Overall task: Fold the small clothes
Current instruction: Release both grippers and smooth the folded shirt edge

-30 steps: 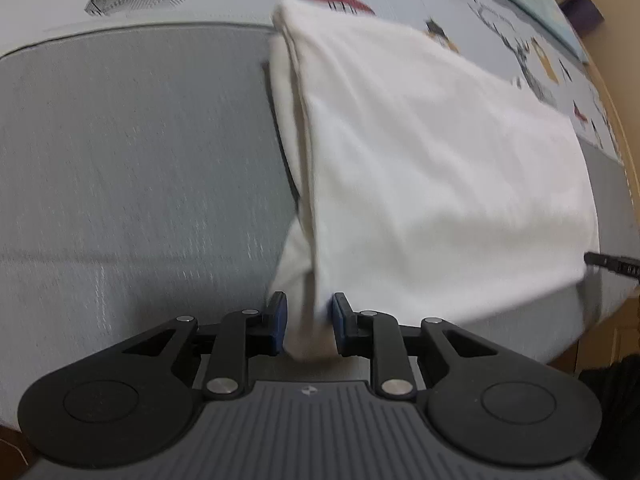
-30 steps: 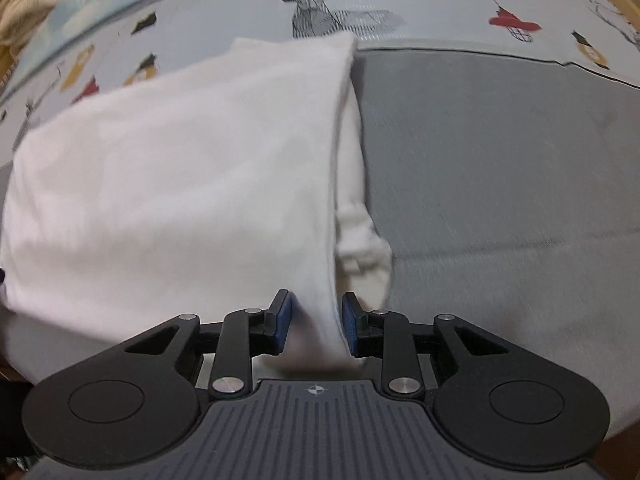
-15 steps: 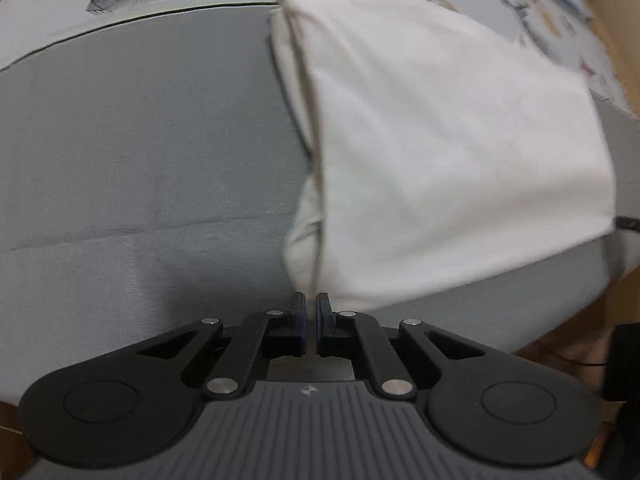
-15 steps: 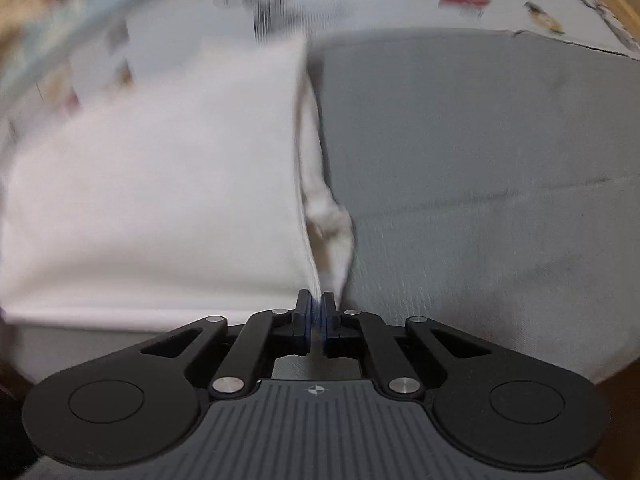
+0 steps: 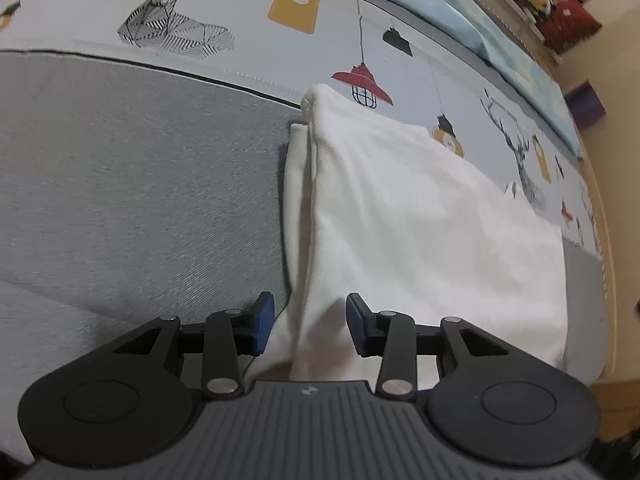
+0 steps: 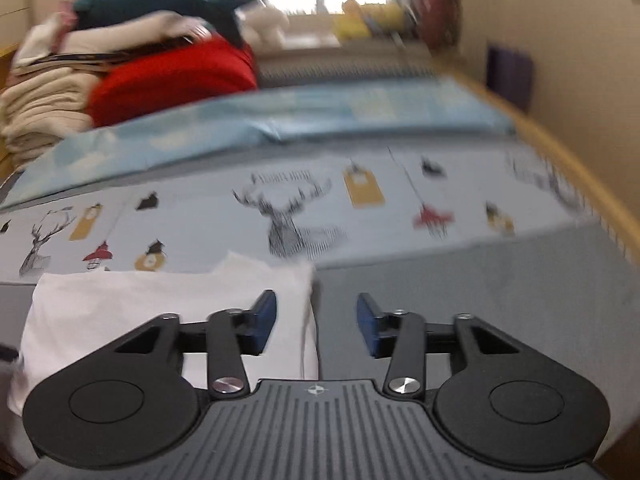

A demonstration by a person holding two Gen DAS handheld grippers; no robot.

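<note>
Left gripper (image 5: 306, 328) jaws open astride cloth (image 5: 420, 216) corner; long axis runs ahead; right gripper (image 6: 316, 322) open, raised.

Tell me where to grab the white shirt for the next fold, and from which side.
Probably the near corners of the white shirt. The left gripper already straddles the layered edge at its near left corner, jaws open; come in low from the near bed edge. The right gripper, also open, sits over the shirt's right edge.
</note>
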